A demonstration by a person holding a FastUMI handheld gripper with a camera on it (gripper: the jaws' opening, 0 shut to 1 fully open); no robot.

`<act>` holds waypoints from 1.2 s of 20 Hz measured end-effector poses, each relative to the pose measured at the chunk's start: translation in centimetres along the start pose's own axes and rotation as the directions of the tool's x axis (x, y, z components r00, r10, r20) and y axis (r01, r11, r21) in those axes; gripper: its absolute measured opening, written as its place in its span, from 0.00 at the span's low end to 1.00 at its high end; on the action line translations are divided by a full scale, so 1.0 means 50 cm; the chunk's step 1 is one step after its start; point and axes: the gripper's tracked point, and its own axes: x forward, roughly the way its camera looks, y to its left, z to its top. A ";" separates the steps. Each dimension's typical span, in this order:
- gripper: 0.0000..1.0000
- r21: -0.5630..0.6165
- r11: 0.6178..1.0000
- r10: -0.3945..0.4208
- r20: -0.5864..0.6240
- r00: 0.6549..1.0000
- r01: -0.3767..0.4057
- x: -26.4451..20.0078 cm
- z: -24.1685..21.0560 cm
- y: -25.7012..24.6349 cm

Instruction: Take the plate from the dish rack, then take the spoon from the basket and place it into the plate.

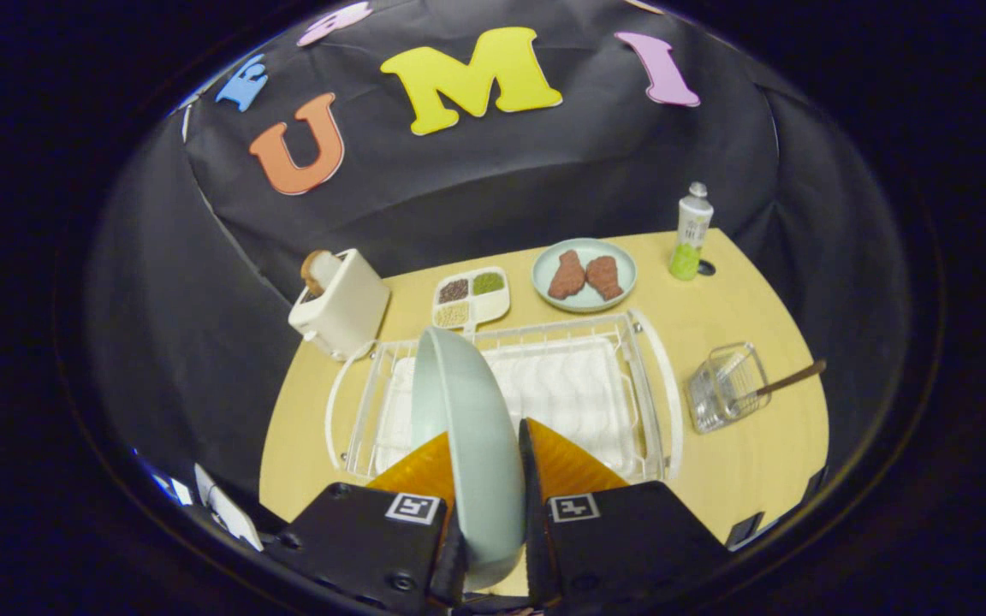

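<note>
The tongs (488,505) are clamped on a pale green plate (467,445), held on edge between both fingers above the near side of the white dish rack (656,385), so the first step looks partly done; setting it down and fetching the spoon remain. Left of the rack stands a toaster (341,304). Behind the rack lie a divided tray (470,298), a plate of meat (584,274) and a bottle (690,233). Right of the rack, the spoon (788,378) rests in a wire basket (726,387). The surface (758,462) is light wood, walled by black cloth.
</note>
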 end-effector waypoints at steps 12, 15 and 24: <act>0.33 0.204 0.953 0.242 -0.068 0.968 -0.224 0.101 -0.343 -0.110; 0.33 0.264 0.933 0.277 -0.091 0.957 -0.245 0.137 -0.379 -0.139; 0.37 0.341 0.898 0.326 -0.091 0.941 -0.278 0.180 -0.375 -0.195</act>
